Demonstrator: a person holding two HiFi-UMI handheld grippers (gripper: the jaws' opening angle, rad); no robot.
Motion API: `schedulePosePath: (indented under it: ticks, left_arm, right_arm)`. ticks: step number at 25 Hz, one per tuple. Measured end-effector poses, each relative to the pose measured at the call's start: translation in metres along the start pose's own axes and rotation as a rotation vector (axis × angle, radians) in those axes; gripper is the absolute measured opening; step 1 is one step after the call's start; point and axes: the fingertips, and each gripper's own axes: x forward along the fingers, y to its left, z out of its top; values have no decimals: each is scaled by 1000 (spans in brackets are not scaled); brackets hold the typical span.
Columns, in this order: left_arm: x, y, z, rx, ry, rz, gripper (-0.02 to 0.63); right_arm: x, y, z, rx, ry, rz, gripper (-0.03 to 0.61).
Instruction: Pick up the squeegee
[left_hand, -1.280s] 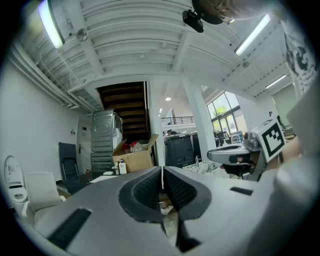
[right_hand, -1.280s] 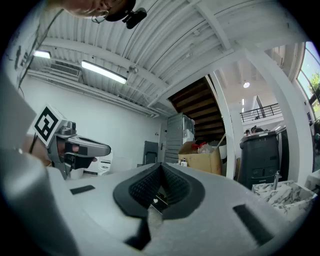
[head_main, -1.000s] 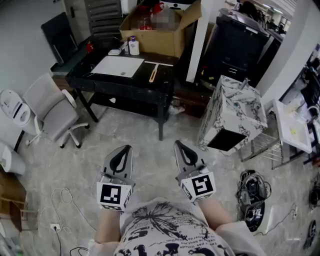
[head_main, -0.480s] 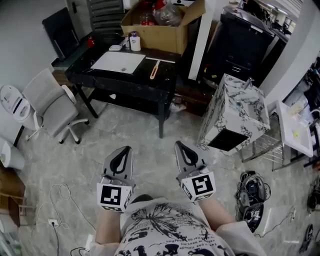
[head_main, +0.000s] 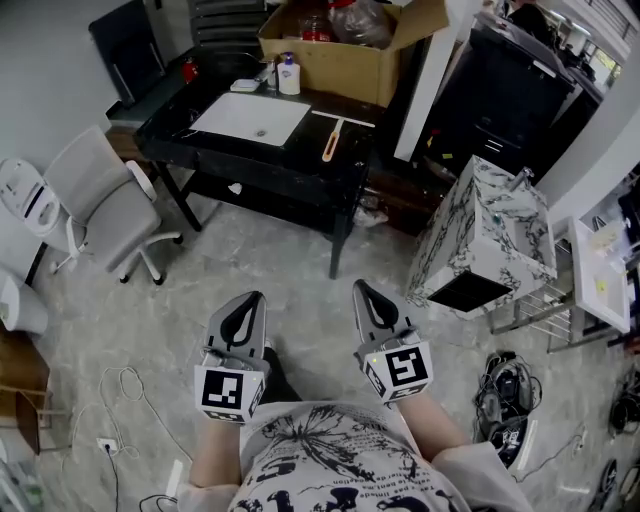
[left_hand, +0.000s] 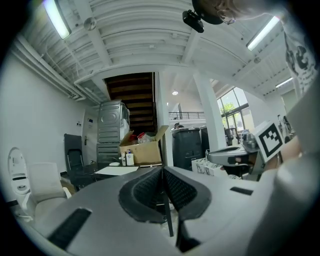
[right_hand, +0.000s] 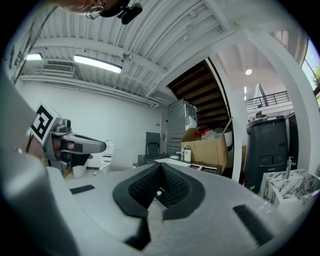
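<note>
Grey stone floor (head_main: 300, 265) fills most of the head view. One black table (head_main: 240, 175) stands at the far side. One marble-patterned box (head_main: 490, 230) stands to the right of the table, and one white chair (head_main: 100, 200) stands to the left. One brown cardboard box (head_main: 340, 62) sits at the back of the table. One flat white sheet (head_main: 250, 118) lies on the table top. Two grippers are held low, side by side, well apart from the table: the left gripper (head_main: 247, 302) and the right gripper (head_main: 363, 294). Both have their jaws pressed together with nothing between them. One squeegee (head_main: 329, 148) with an orange handle lies on the table, just right of the white sheet. One small white bottle (head_main: 289, 76) stands near the cardboard box
</note>
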Motion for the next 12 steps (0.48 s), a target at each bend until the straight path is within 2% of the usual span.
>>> schedulePosePath:
  ticks: [8,12]
  left_arm:
    - [78,122,-2,-7,-19,-67,12]
    - [120,185,-7,-1,-19,-125,12]
  right_arm:
    - [131,5,-3,11,33,-101,-8]
    - [198,8,5,7,37,-160,-8]
